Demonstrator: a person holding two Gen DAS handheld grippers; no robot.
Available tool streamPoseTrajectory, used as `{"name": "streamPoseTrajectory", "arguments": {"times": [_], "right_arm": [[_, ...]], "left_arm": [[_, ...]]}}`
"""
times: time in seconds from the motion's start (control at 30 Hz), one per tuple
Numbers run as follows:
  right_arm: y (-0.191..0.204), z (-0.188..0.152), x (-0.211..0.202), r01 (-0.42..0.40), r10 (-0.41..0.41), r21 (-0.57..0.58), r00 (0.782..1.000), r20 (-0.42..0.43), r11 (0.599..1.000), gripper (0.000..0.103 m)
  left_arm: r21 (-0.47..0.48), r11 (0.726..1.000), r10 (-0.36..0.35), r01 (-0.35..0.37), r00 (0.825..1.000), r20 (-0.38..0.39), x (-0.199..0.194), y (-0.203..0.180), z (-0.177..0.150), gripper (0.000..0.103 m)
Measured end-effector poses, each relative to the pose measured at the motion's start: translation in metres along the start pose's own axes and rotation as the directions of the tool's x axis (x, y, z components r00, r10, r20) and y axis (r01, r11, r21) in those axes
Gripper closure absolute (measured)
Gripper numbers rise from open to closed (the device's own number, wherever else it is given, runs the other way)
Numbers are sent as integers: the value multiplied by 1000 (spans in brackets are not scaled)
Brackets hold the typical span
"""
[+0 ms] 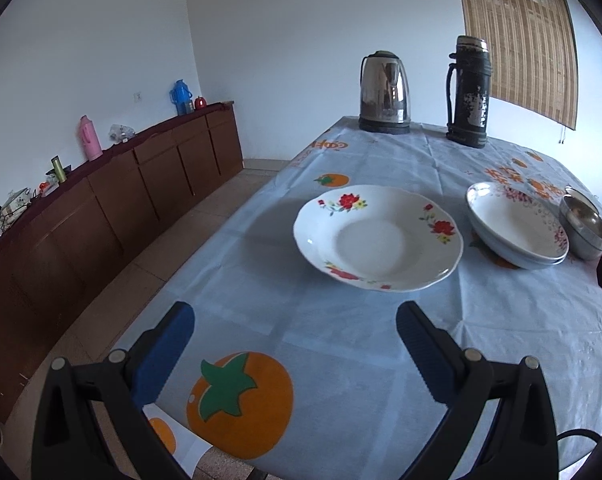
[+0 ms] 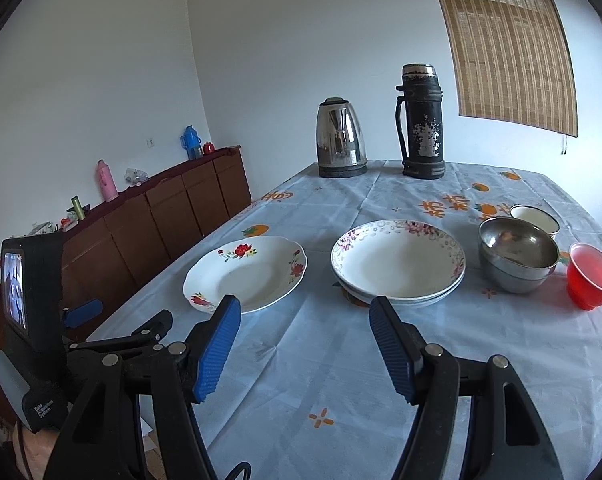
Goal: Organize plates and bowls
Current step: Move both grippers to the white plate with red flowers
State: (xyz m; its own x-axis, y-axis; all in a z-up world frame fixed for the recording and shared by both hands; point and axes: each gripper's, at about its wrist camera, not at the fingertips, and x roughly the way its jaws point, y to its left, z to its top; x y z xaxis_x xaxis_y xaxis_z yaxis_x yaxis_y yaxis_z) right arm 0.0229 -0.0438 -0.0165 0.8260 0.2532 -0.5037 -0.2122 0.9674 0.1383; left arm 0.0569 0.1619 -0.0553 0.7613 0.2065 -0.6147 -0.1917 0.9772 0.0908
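Tableware is spread over a table covered by a pale blue cloth (image 2: 301, 360) printed with orange fruit. A single white plate with red flowers (image 2: 247, 274) lies flat toward the left side of the cloth, apart from everything else. Just to its right, a stack of 2 plates with pink floral rims (image 2: 399, 264) is seen, the upper one nested in the lower. Farther right, 2 steel bowls (image 2: 519, 256) are stacked one inside the other, with a white enamel bowl (image 2: 535, 218) close behind them and a red plastic cup (image 2: 593, 274) beside them at the right.

At the far end of the table, a steel kettle (image 2: 341, 140) and a worn black flask (image 2: 421, 120) stand upright, side by side. A brown sideboard (image 2: 161, 216) carrying small items runs along the left wall, and a bamboo blind (image 2: 505, 40) hangs at the upper right.

The left gripper (image 1: 295, 320) is held over the near edge of the table, its blue pads spread wide and empty; the red-flowered plate lies ahead of it, untouched. The right gripper (image 2: 305, 312) is likewise spread wide with nothing between its pads, and it is pointed at the gap between the single plate and the stack. No dish is touched by either tool.
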Motion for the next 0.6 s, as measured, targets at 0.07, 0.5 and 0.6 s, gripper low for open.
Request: {"name": "streamPoseTrajectory", "arguments": {"times": [0.07,0.5,0.6], "right_arm": [[1,0,5,-3,3,4,1000,-8,1000,34],[16,3,33,-44,44,-27,999,-26,999,34],[15,3,42,-65,64,-18,997,-45,998,34]], "left_arm": [[-6,1000,6,-6,1000,-6,5,6,0,0],[-14,999,29,-29,999,-30,21,22,2,0],[-23,999,40,-41,999,-24,25,32,5,0]]}}
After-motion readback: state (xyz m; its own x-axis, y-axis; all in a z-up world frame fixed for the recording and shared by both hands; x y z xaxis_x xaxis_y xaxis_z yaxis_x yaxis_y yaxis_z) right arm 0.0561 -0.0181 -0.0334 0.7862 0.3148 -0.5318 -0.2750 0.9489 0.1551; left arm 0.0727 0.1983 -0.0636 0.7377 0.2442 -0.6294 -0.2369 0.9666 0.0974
